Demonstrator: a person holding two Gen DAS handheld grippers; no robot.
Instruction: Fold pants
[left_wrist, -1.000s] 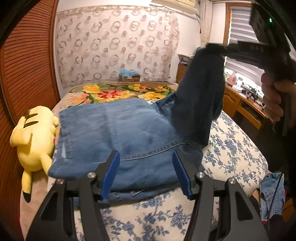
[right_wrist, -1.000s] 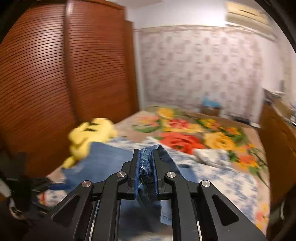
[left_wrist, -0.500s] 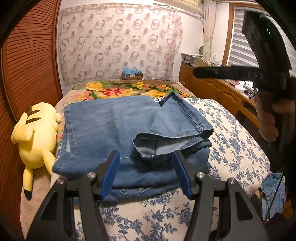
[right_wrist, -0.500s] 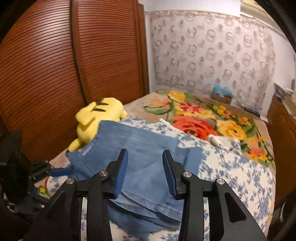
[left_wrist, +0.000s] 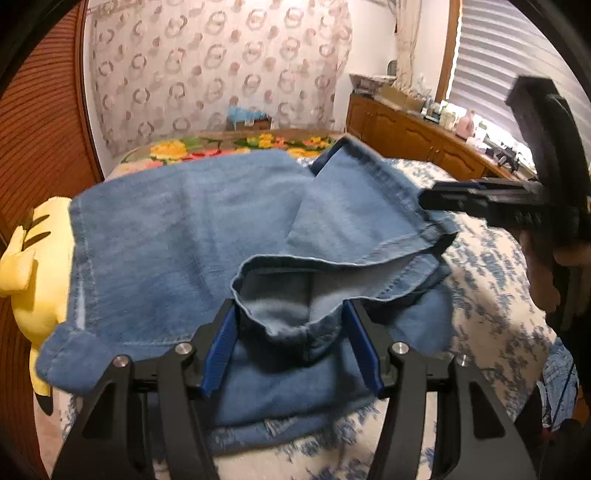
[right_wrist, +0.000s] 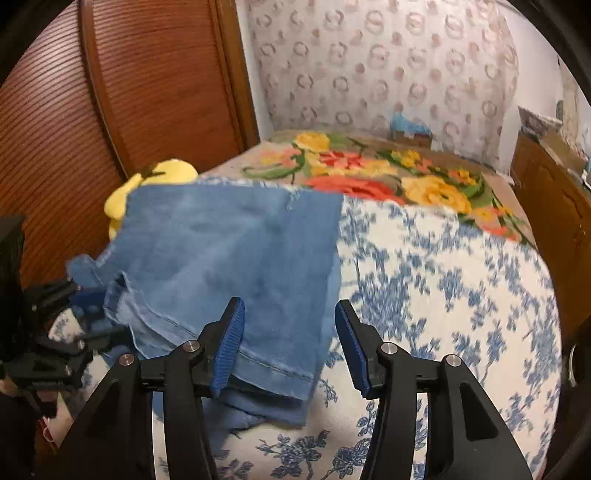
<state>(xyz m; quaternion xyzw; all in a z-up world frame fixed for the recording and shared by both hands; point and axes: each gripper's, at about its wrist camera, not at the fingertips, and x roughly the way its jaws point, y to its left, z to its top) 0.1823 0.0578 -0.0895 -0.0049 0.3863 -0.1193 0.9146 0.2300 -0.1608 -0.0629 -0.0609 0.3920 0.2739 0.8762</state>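
The left tongs (left_wrist: 291, 345) stand about half open, low over the near edge of the pants (left_wrist: 177, 251). A loose hem of one leg bulges up between the two blue pads. The pads do not look like they are pressing on it, so the left tongs hold nothing. I think they are there to take that hem and pull it flat.

The right tongs (right_wrist: 290, 345) have just been opening. A corner of the folded leg lies between the pads, close against the left one, but nothing squeezes it. My guess is that they let go so the leg could rest on top of the pile.

The pants lie on the bed (right_wrist: 443, 280), on the blue flower sheet, toward the left side. They are already folded over. The top leg sits a bit crooked, with its far corner sticking up and its near end puffed open. So the fold looks partly done, and the top layer likely needs smoothing next.

Just left of the pants, touching their edge, lies a yellow plush toy (left_wrist: 33, 266). It is by the wooden wardrobe (right_wrist: 110, 110). Farther back on the bed is a bright flower blanket (right_wrist: 388, 173). It is clear of the pants.
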